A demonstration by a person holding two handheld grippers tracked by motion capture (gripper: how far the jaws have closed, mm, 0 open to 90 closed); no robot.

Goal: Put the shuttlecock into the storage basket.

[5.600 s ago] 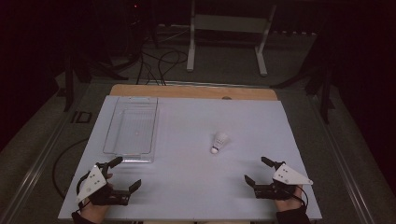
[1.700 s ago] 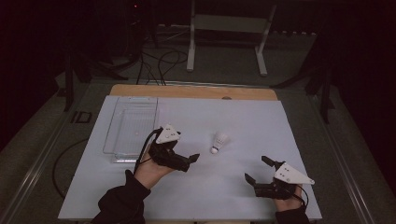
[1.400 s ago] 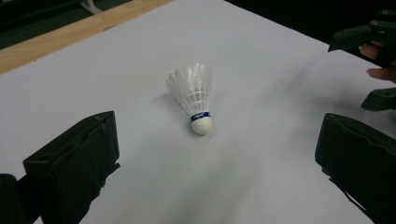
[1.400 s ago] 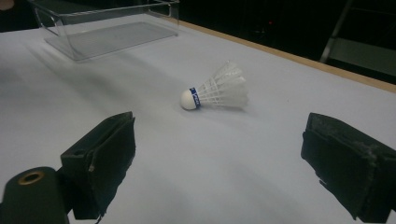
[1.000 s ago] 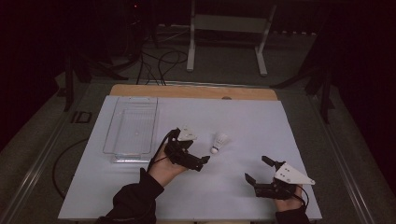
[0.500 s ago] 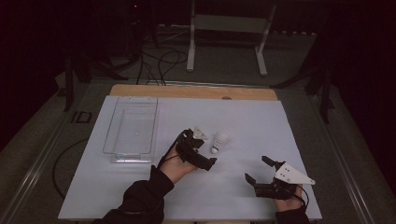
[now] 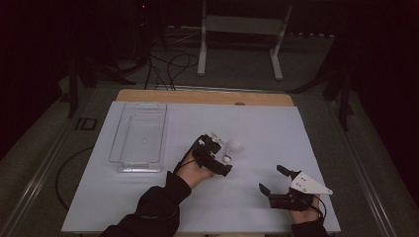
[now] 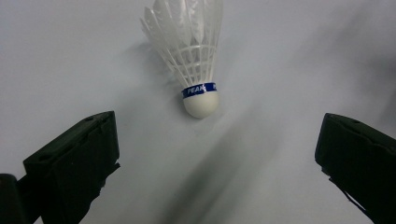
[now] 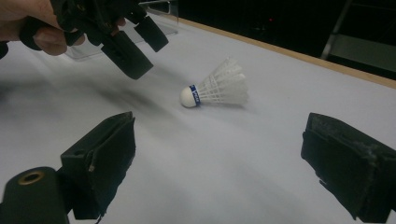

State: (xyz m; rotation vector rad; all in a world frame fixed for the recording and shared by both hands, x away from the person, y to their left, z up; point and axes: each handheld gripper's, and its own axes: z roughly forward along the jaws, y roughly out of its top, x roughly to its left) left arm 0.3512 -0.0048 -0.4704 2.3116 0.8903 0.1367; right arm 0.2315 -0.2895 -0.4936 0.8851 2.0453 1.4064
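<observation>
I hold the left gripper (image 7: 219, 157), jaws wide apart and empty, just short of the shuttlecock (image 8: 195, 56) lying on its side right of the clear tray (image 7: 139, 139); risk: a jaw nudges the cork, rolling it away.

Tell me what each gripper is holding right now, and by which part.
Nothing is held. The left gripper hangs open just short of the shuttlecock, which lies on the table; the right gripper is open.
</observation>
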